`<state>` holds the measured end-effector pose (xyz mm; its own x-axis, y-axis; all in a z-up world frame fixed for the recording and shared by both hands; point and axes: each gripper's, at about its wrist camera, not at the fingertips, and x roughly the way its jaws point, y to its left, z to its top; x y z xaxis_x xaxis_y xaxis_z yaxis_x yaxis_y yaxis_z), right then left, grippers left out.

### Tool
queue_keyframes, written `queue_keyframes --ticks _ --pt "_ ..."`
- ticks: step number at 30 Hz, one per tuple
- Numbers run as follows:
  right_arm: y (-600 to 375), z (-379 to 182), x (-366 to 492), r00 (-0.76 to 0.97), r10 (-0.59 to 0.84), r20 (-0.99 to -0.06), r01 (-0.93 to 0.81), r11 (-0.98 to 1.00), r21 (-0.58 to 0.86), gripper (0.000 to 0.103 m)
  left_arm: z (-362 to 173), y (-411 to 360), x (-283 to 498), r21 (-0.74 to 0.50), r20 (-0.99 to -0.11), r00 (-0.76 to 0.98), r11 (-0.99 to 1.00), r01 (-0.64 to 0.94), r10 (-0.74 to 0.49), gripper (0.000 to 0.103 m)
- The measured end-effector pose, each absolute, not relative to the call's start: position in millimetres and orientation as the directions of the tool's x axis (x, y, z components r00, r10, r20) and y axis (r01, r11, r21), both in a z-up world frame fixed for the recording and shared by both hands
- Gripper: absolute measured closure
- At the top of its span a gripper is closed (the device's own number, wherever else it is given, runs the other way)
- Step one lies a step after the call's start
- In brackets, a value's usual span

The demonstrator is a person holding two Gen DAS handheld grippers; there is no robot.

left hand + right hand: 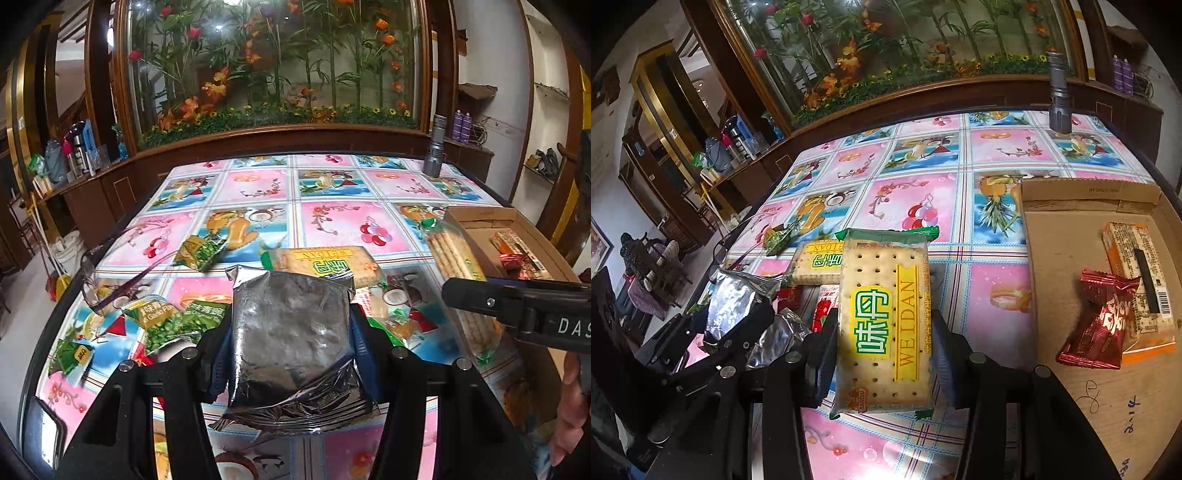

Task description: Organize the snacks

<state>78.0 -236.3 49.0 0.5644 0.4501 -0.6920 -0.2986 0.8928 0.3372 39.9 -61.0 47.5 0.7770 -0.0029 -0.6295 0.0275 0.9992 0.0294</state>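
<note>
My left gripper [291, 332] is shut on a crinkled silver foil packet [291, 354], held upright above the flowered tablecloth [332, 225]. My right gripper [884, 332] is shut on a green-edged Weidan cracker pack [882, 314], lifted off the table just left of a flat cardboard box [1071, 221]. In the box lie a red candy wrapper [1104, 325] and an orange cracker pack [1137, 277]. A second Weidan pack [321, 264] lies on the table beyond the foil packet. Green pea packets [173, 317] are scattered at the left.
A pair of glasses [110, 273] lies near the table's left edge. A grey flashlight [436, 147] stands upright at the far right corner. Behind the table is a wooden cabinet with a glass flower display [277, 66]. A hand [569, 406] shows at the right edge.
</note>
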Motion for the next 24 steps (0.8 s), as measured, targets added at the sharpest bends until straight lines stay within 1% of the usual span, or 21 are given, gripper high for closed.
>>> queue_keyframes --ticks 11,16,20,24 --pt "-238.2 50.4 78.0 0.567 0.458 -0.685 -0.302 0.889 0.344 0.053 44.6 -57.6 44.0 0.034 -0.635 0.772 0.999 0.0 0.021 0.048" --pt "-254.1 61.3 80.2 0.583 0.484 -0.652 -0.288 0.874 0.392 0.053 46.9 -61.0 45.3 0.02 -0.632 0.775 1.0 0.008 0.006 0.048" --pt "-290.0 73.7 84.9 0.641 0.461 -0.614 -0.219 0.876 0.429 0.053 50.3 -73.0 48.7 0.001 -0.644 0.765 1.0 0.027 -0.02 0.048" --pt "-332.7 78.4 91.1 0.68 0.425 -0.598 -0.127 0.871 0.475 0.053 60.7 -104.8 53.0 -0.027 -0.648 0.756 0.995 0.097 -0.091 0.048"
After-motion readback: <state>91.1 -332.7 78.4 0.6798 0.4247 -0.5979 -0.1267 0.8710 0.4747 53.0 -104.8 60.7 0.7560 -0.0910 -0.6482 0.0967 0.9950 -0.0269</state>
